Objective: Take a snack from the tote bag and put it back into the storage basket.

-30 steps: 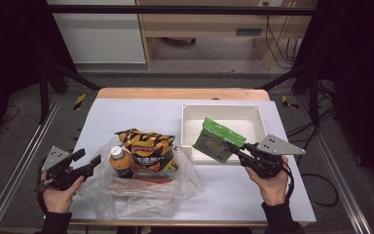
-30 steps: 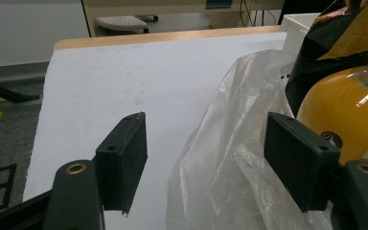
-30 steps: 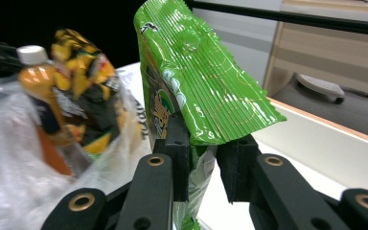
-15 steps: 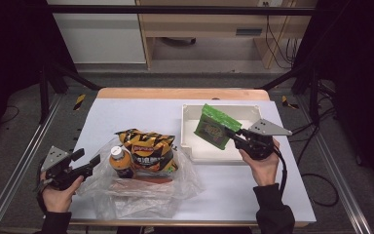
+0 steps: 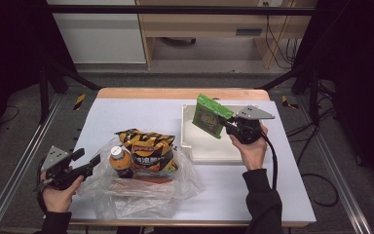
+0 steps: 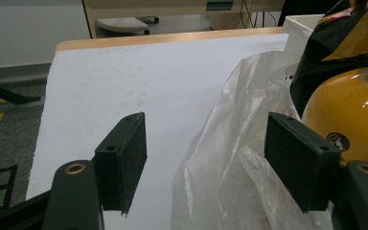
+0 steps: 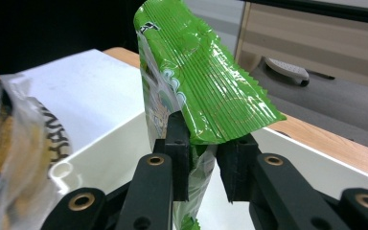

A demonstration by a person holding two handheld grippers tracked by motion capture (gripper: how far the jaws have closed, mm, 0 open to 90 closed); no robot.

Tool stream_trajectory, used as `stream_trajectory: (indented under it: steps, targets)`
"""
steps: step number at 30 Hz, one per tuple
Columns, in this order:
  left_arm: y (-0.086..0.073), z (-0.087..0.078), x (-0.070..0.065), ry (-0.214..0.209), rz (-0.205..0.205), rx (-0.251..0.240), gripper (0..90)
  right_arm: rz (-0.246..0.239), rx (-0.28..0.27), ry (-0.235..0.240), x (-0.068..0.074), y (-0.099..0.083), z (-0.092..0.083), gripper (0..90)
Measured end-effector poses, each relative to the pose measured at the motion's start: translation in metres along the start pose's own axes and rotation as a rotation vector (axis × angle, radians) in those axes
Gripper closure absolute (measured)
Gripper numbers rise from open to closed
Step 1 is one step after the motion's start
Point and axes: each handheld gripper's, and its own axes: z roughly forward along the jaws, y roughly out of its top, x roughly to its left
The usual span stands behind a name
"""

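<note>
Green and glossy, the crimped snack packet point(image 5: 210, 116) hangs pinched in the right gripper point(image 5: 231, 126), whose jaws in the right gripper view are clenched on the packet's point(image 7: 196, 91) edge, just below a fold, so that most of the foil stands up and out past the fingertips. In the high view the packet is held in the air over the far left part of the white bin point(image 5: 209, 152), leaning up and away from the gripper toward the table's far side; its long axis runs roughly along the line of the jaws, and the bin's bare floor lies directly beneath and a little toward the person. So the coming move looks like a short drop downward, judging by that alignment, with the packet's free end likely to meet the bin first. The right hand is plainly the nearer one; the left gripper point(image 5: 88, 163) rests well apart at the near left corner of the table point(image 5: 146, 114), its jaws spread wide with nothing pressed between them, the rim of the clear plastic bag point(image 6: 230, 158) lying loosely in the gap. Beside that bag's mouth stand the orange drink bottle point(image 5: 121, 162) and the black-and-yellow chip bag point(image 5: 148, 150).
</note>
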Motion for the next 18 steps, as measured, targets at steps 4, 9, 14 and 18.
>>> stream_trajectory:
  steps: [4,9,14,18]
  targets:
    - [0.0,0.0,0.0,0.001,0.002,0.002,30.8,-0.001,0.017,-0.007,-0.003,-0.002,0.013,75.7]
    - [0.0,0.0,0.0,0.002,0.003,0.0,30.8,0.009,0.041,-0.008,-0.006,-0.005,0.029,75.7]
    - [0.0,0.0,0.001,0.004,-0.002,-0.002,30.8,0.016,0.058,-0.001,-0.007,-0.008,0.043,75.6]
    - [0.0,-0.001,0.003,0.004,0.0,-0.007,30.8,0.021,0.084,-0.004,-0.009,-0.014,0.053,75.4]
